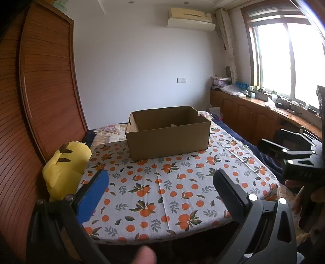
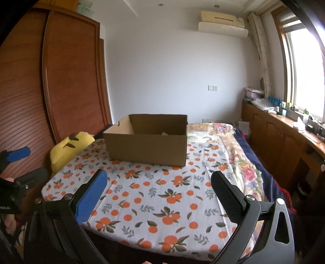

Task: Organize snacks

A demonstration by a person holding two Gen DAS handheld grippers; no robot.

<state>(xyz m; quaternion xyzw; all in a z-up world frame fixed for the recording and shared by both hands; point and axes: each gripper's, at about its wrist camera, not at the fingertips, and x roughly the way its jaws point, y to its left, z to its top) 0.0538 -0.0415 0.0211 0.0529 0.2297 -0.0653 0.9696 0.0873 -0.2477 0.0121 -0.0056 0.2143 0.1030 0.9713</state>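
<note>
Cardboard box (image 1: 168, 133) | on bedsheet (image 1: 174, 188) | beyond both gaping tongs, untouched

A home bedroom, seemingly — bed (image 2: 239, 162), wooden wardrobe (image 2: 69, 81), wall air conditioner (image 2: 221, 22).

Matt brown cardboard box (image 1: 168, 140) on printed cotton cloth (image 1: 172, 195), glossy wooden wardrobe (image 1: 46, 85).

Bright window (image 1: 288, 61) on the right, white wall (image 1: 142, 61), louvered wooden wardrobe (image 1: 40, 91) left, air conditioner (image 1: 191, 19) up top.
</note>
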